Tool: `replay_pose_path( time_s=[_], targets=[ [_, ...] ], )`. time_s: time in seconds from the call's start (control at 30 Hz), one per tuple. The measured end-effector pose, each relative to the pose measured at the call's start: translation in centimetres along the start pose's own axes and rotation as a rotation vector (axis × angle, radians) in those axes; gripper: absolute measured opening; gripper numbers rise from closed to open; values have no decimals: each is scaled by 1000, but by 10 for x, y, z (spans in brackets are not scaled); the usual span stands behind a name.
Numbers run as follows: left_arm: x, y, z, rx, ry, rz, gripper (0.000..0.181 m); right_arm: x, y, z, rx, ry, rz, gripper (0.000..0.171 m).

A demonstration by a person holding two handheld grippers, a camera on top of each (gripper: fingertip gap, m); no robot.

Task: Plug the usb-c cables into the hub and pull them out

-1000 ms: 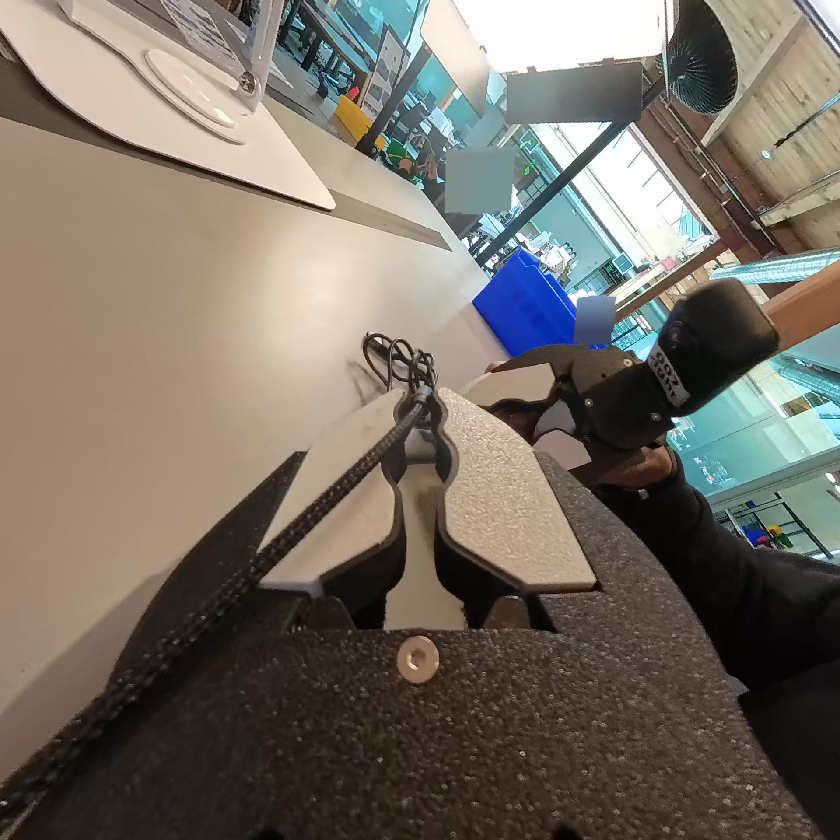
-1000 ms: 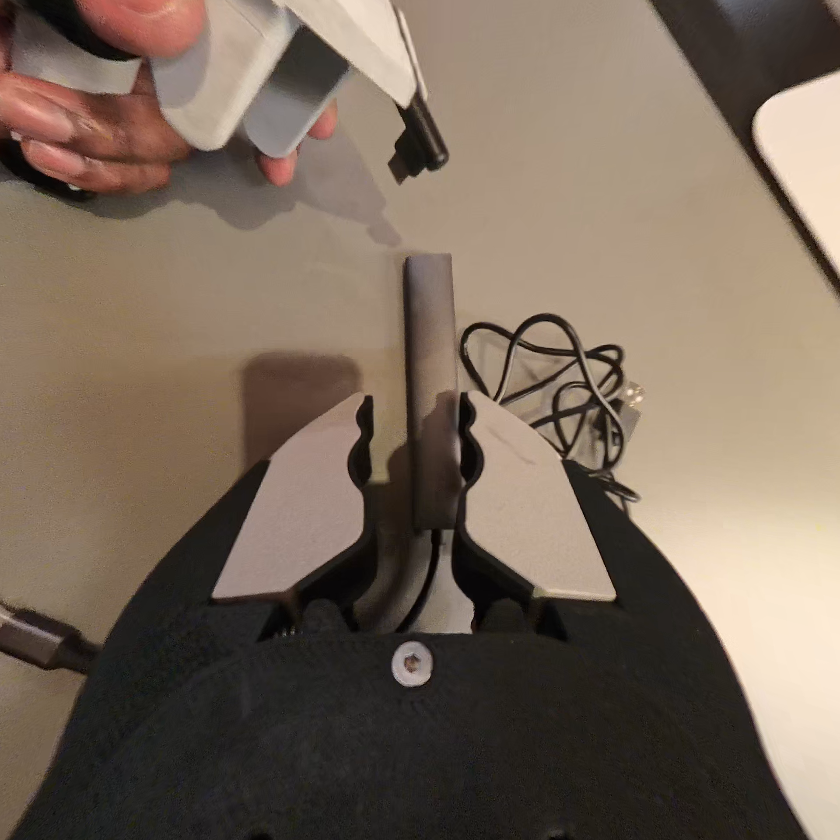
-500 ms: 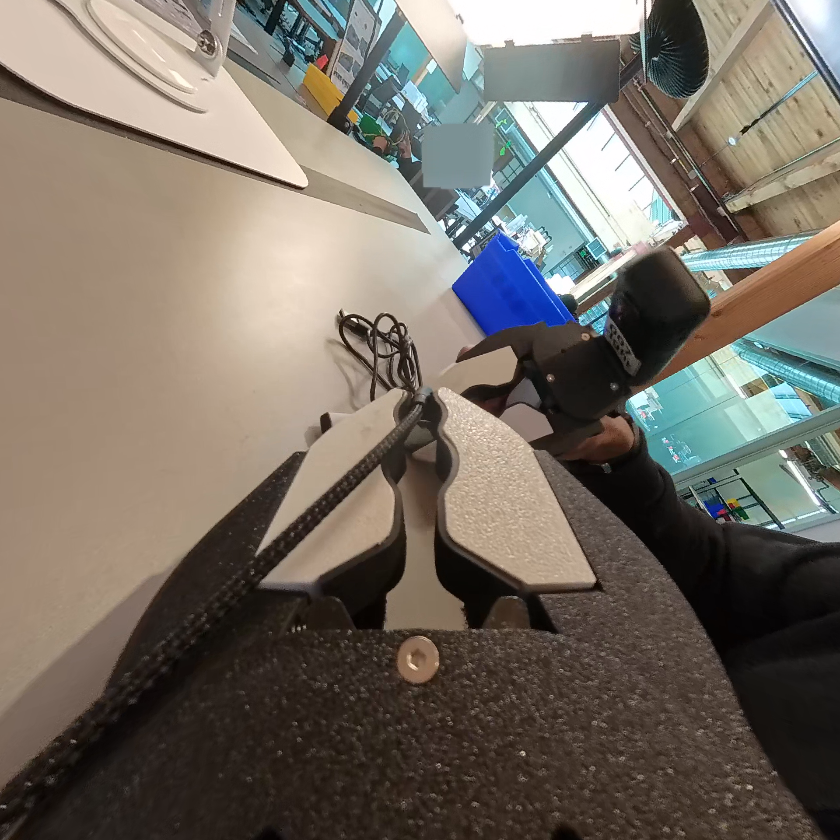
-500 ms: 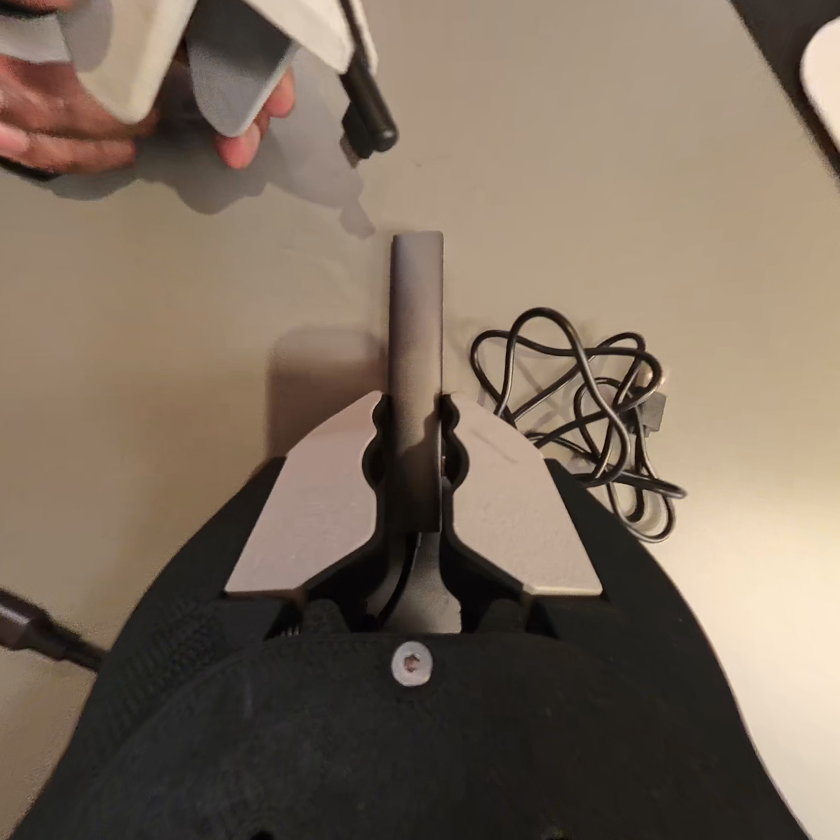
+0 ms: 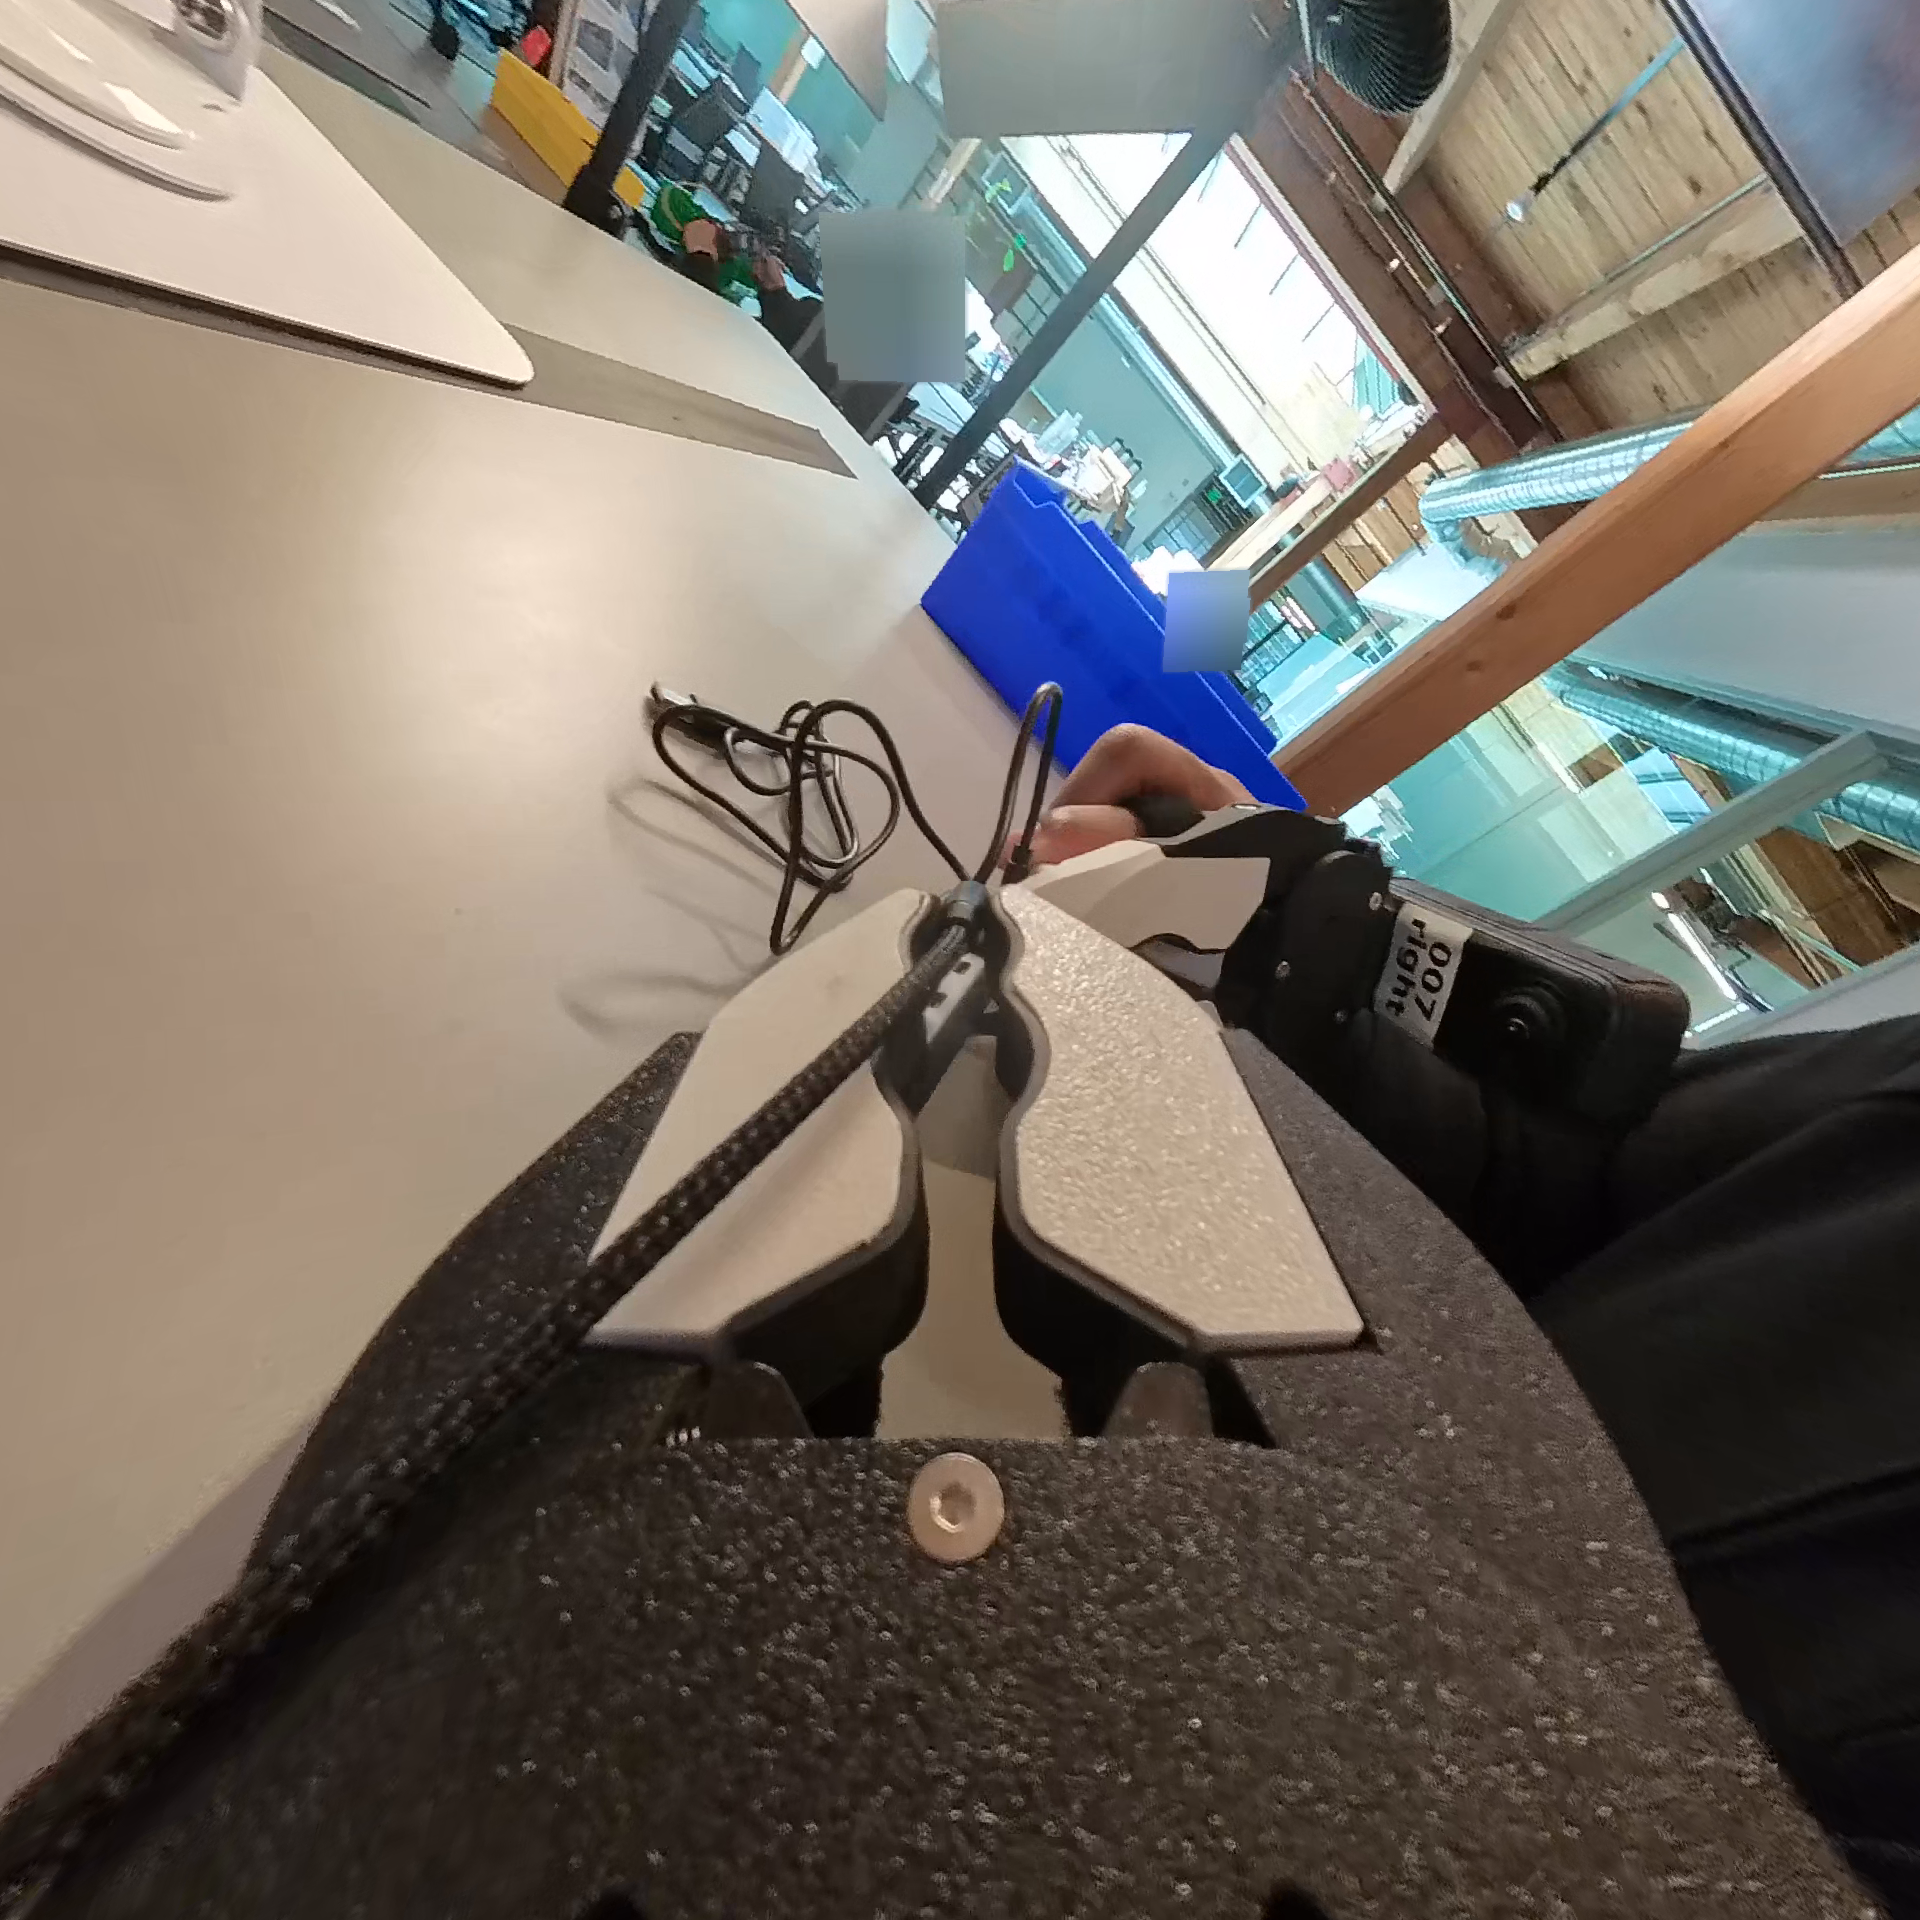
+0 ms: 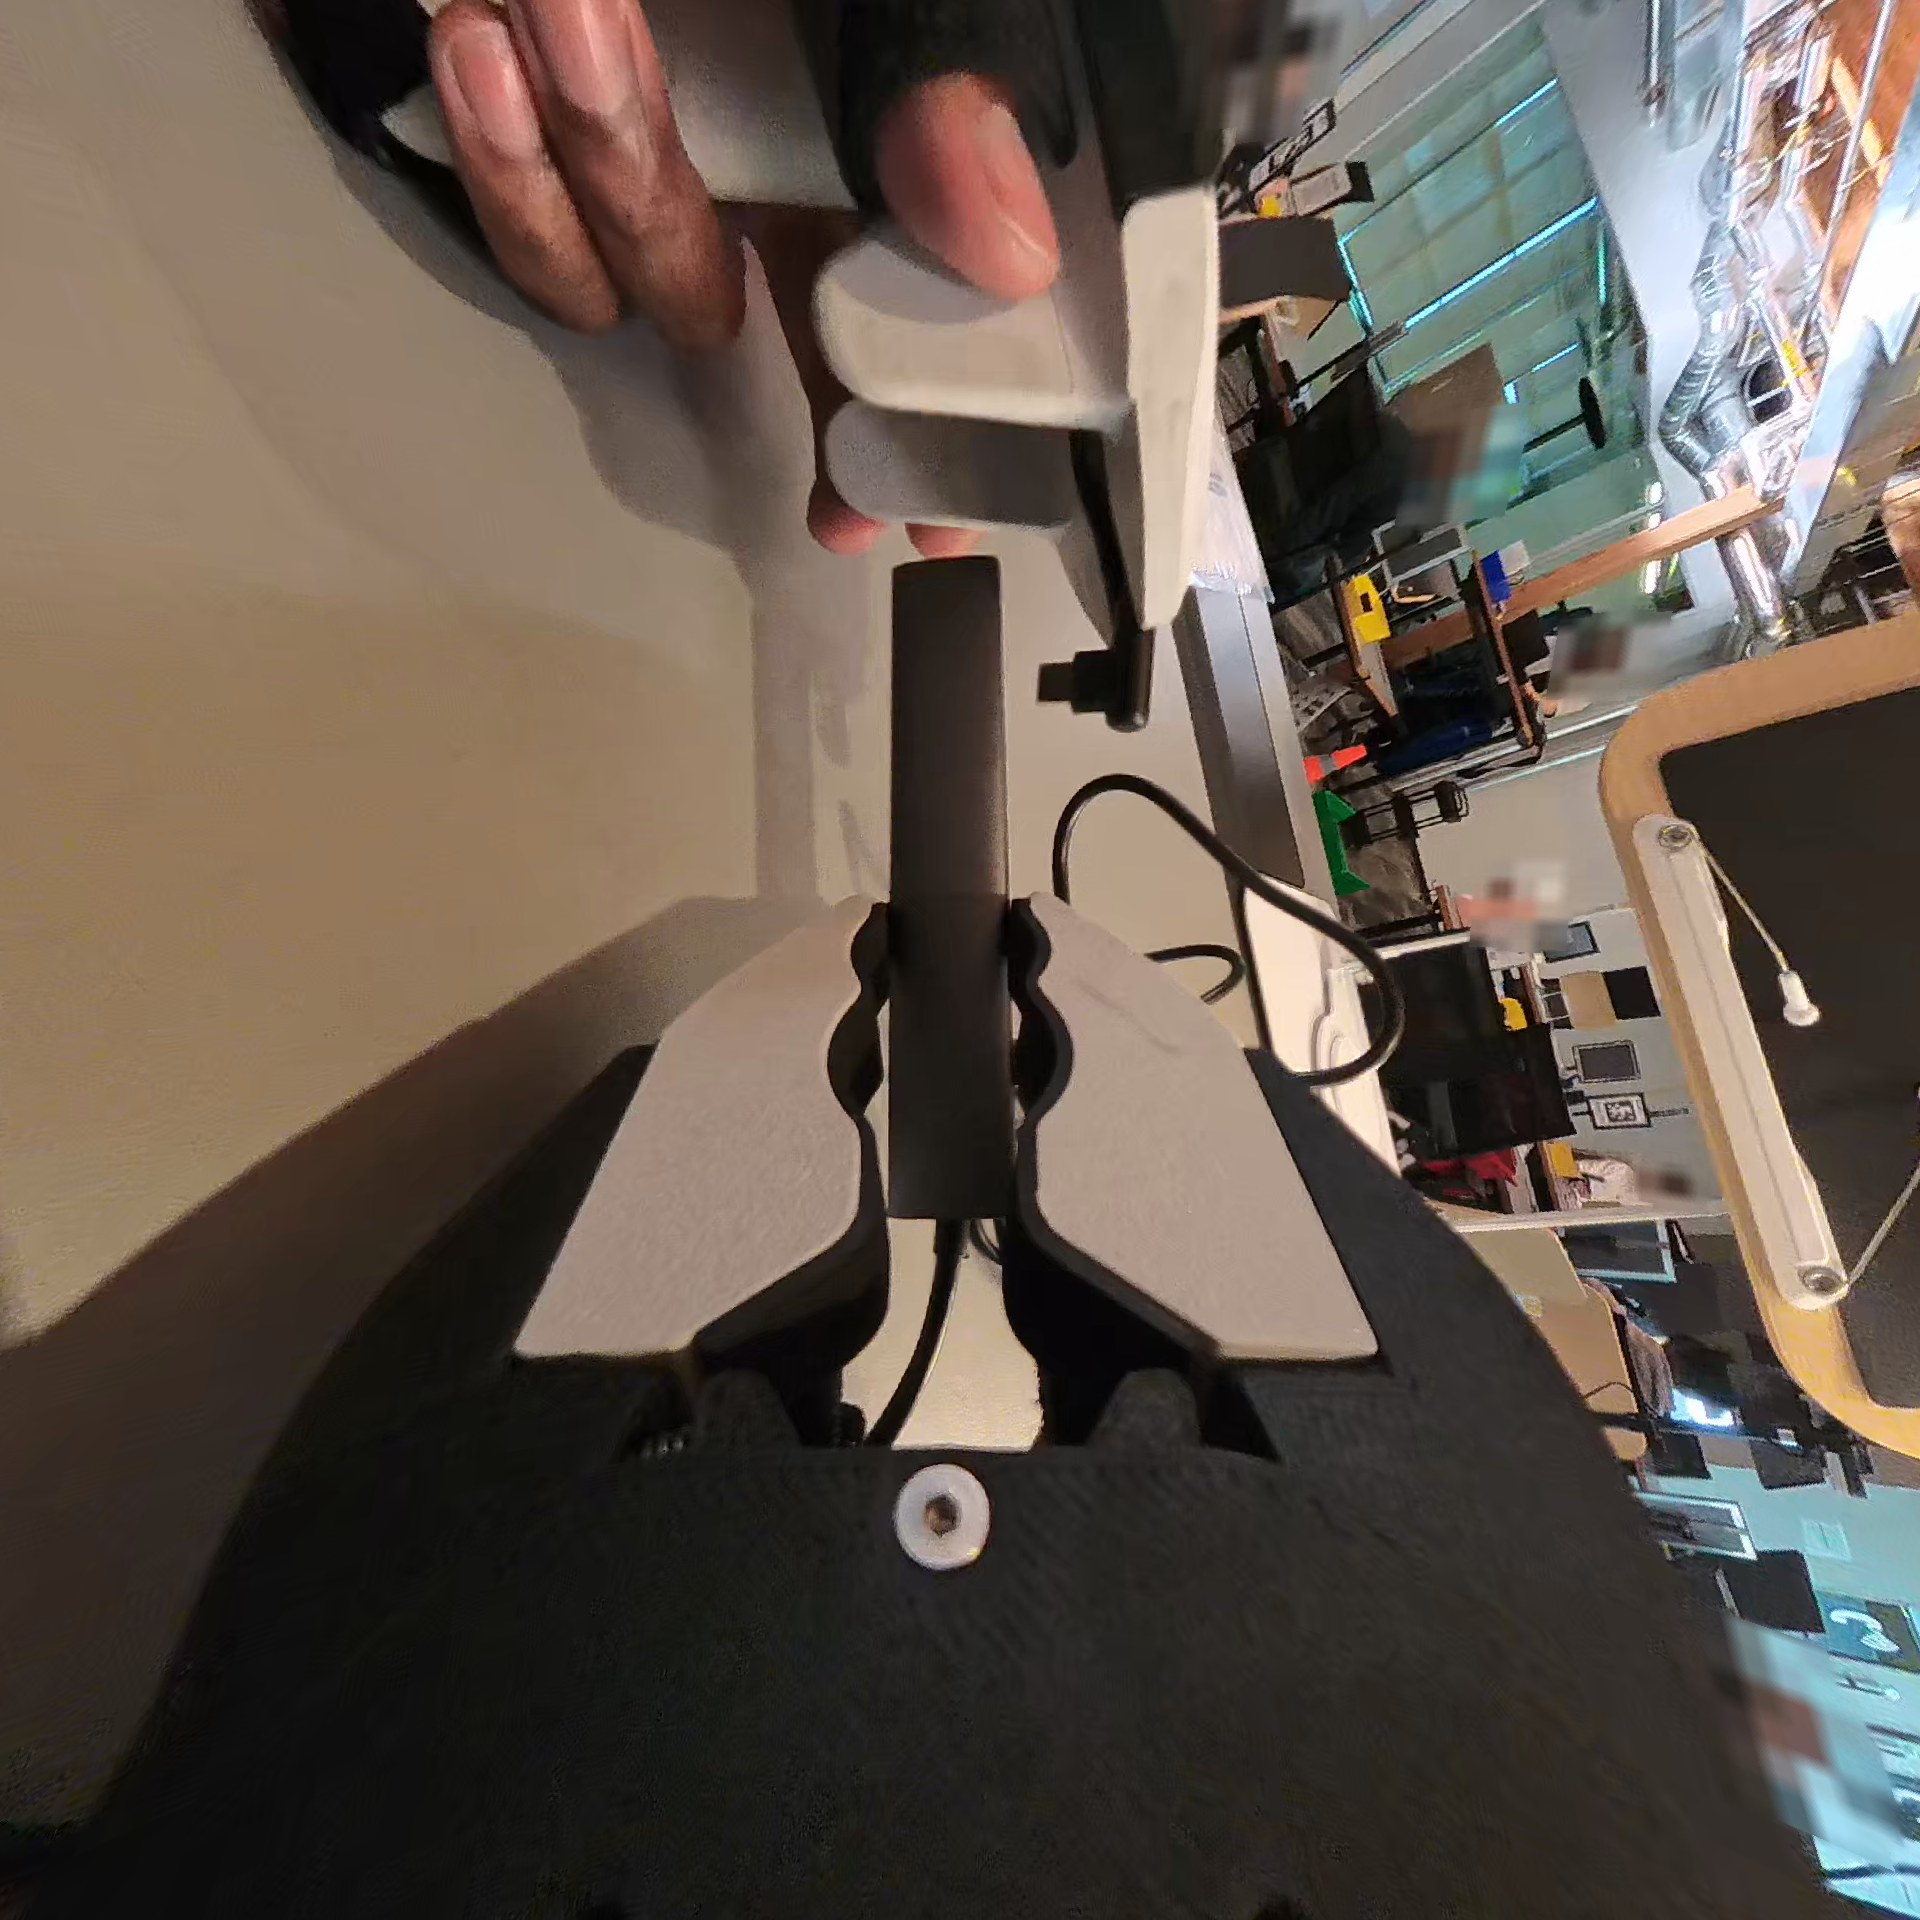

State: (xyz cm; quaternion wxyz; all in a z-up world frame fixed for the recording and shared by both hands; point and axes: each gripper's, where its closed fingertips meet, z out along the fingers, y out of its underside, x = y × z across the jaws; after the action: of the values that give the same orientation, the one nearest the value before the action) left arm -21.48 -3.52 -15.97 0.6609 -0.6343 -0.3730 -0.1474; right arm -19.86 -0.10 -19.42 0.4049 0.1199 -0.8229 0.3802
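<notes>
My right gripper (image 6: 948, 920) is shut on the dark grey hub (image 6: 948, 821), which is lifted off the table and sticks out forward between the fingers. My left gripper (image 5: 961, 909) is shut on the plug end of a braided black usb-c cable (image 5: 748, 1117). In the right wrist view that plug (image 6: 1091, 686) hangs from the left gripper just right of the hub's far end, not touching it. A hand (image 6: 623, 187) holds the left gripper. A thin black cable (image 5: 790, 774) lies tangled on the table, and one strand (image 6: 1226, 883) rises toward the hub.
The grey table (image 5: 312, 675) stretches left and ahead. A white pad (image 5: 260, 270) lies at its far left, a blue bin (image 5: 1081, 634) at its far edge. The right gripper's body (image 5: 1403, 977) and a dark sleeve are close on the right. About 6 centimeters separates my left fingertips from my right.
My right gripper shut on the hub, lifted it off the table and tilted up. The left gripper with the plug moved close to the hub's far end.
</notes>
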Motion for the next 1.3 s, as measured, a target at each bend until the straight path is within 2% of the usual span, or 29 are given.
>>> replay_pose_path(
  time_s=[0.33,0.6,0.8,1.03,1.3],
  targets=[
    [13,5,0,-31,101,-4,8,6,-12,-6,91,38,4,21],
    [16,-2,-5,21,156,-139,8,16,-21,-9,112,145,-71,22],
    [15,0,-6,23,179,-239,7,17,-21,-8,101,163,-93,22],
    [15,-3,-5,38,159,-158,8,18,-21,-8,135,119,6,22],
    [18,-6,-2,56,135,-62,20,21,-23,-12,150,131,8,22]
  ],
)
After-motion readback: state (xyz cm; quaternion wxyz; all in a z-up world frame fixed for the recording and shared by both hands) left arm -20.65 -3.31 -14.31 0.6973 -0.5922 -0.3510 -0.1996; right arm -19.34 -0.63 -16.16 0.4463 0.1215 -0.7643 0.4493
